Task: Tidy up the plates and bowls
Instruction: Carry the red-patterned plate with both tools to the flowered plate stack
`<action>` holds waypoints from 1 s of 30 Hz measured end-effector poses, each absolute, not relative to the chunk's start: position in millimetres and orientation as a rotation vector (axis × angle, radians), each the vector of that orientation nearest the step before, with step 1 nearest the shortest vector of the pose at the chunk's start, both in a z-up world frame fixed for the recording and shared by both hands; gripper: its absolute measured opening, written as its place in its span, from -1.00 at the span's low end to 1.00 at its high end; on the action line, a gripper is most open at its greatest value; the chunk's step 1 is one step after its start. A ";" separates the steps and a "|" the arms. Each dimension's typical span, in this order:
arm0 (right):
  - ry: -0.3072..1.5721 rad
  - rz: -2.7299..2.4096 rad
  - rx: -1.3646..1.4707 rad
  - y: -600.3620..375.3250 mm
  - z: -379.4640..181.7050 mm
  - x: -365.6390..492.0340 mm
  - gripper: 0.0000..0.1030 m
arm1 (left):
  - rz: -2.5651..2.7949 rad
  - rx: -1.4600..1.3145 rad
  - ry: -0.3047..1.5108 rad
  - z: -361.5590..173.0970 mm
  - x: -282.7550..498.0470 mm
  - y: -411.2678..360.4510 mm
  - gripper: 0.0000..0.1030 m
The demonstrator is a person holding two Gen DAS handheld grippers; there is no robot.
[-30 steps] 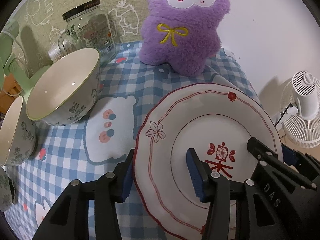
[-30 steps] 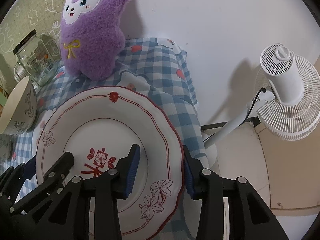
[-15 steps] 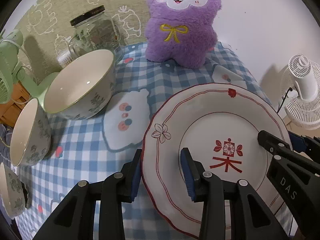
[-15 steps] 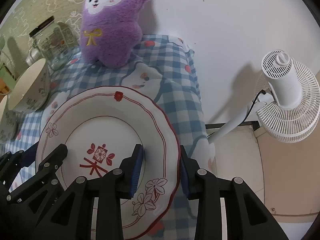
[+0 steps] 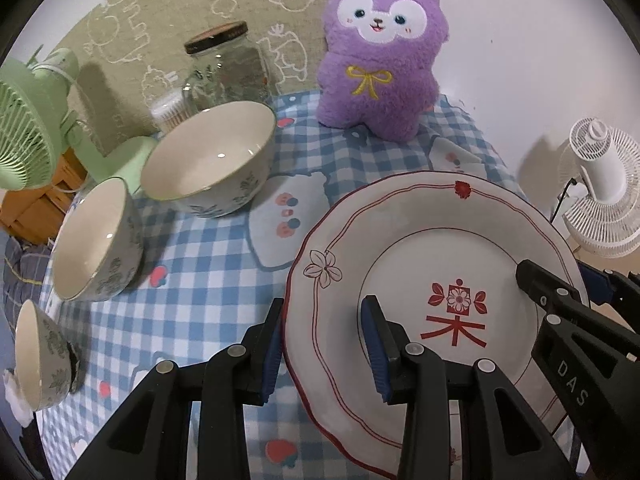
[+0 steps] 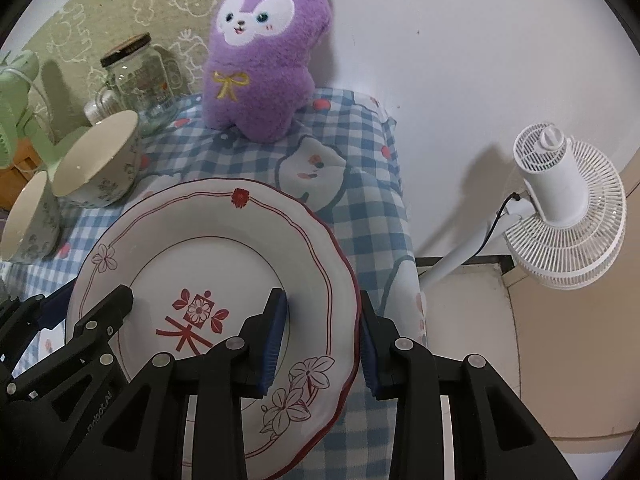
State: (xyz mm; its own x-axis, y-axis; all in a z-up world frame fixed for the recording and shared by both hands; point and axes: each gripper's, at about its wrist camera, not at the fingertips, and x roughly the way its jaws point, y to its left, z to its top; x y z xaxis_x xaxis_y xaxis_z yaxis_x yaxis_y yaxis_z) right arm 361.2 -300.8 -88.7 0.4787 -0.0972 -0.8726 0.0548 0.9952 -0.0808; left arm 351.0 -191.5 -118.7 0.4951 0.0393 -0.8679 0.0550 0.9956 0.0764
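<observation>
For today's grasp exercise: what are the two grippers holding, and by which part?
Both hold the plate by its rim: left gripper on its left edge, right gripper on its right edge.

Indoor light, moderately bright, slightly cool cast, both views sharp with no motion blur. Source sits near the cameras: white fan (image 6: 568, 208) throws a soft grey shadow leftward onto the wall, green fan (image 5: 24, 136) shadows the wallpaper to its right. Small specular glints inside the bowls (image 5: 208, 160). Plate (image 5: 432, 300) evenly lit, no blowout. Heavy fisheye bending, black vignette in the corners.
</observation>
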 end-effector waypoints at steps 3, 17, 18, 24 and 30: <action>1.058 -0.091 -0.045 -297.9 -76.6 355.0 -0.29 | -0.007 0.103 1.040 -107.3 344.1 -188.7 -0.27; 0.983 -0.079 -0.060 -287.2 -14.8 316.8 -0.29 | 0.013 0.087 0.960 -47.8 306.9 -179.8 -0.27; 0.977 -0.075 -0.063 -286.2 -10.5 312.6 -0.29 | 0.016 0.086 0.954 -43.9 302.4 -179.1 -0.27; 0.956 -0.068 -0.074 -282.9 8.0 287.7 -0.29 | 0.033 0.083 0.928 -25.4 281.2 -175.2 -0.27; 0.940 -0.084 -0.068 -280.1 20.1 259.7 -0.29 | 0.023 0.099 0.904 -13.3 254.9 -173.9 -0.27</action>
